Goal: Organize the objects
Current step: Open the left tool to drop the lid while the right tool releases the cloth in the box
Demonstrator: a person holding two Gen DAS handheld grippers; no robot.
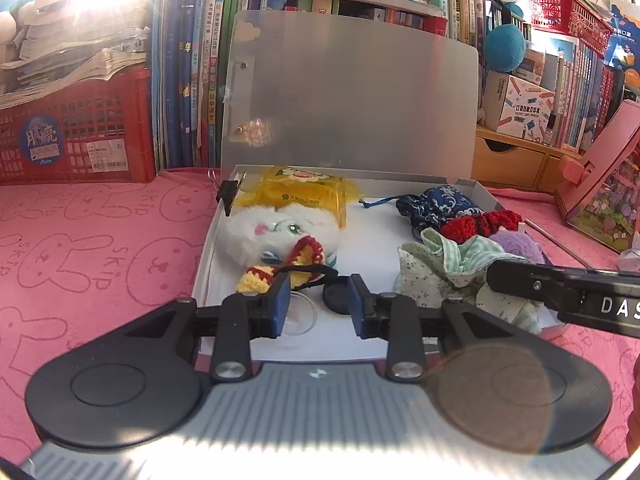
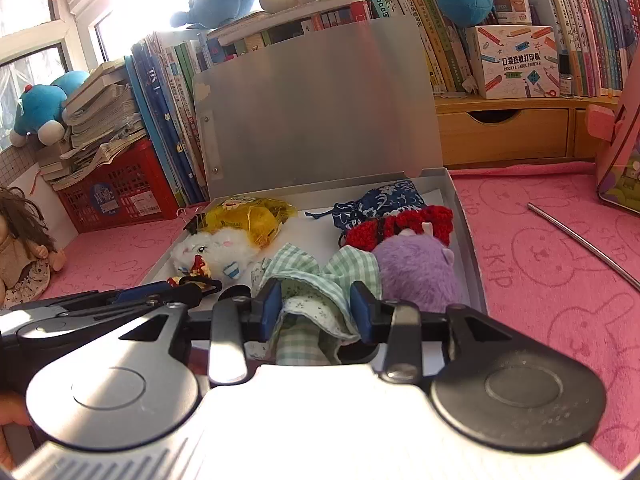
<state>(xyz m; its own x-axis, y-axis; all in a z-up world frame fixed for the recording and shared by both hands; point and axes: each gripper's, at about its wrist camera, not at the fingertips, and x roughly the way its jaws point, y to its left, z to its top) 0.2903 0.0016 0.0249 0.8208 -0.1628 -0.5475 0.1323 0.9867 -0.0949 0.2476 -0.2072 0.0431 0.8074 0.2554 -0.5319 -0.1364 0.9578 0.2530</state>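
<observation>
An open grey box [image 1: 208,248] lies on the pink cloth with its lid [image 1: 352,92] standing upright. Inside are a white plush [image 1: 264,232], a yellow packet [image 1: 304,196], a blue patterned pouch [image 1: 436,204], a red crochet piece [image 1: 480,220], a purple plush [image 2: 416,268] and a bundle of green checked cloth [image 2: 312,280]. My left gripper [image 1: 320,308] hovers over the box's near part, open, with a black round cap [image 1: 338,300] and a clear disc lying beyond its pads. My right gripper [image 2: 316,312] is open, its pads either side of the green cloth, which rests in the box.
A pink towel [image 1: 100,248] covers the table. A red crate [image 1: 76,140] and rows of books stand behind the box. A metal rod [image 2: 584,240] lies to the right, near a pink stand [image 1: 600,184]. A doll [image 2: 20,248] sits at the far left.
</observation>
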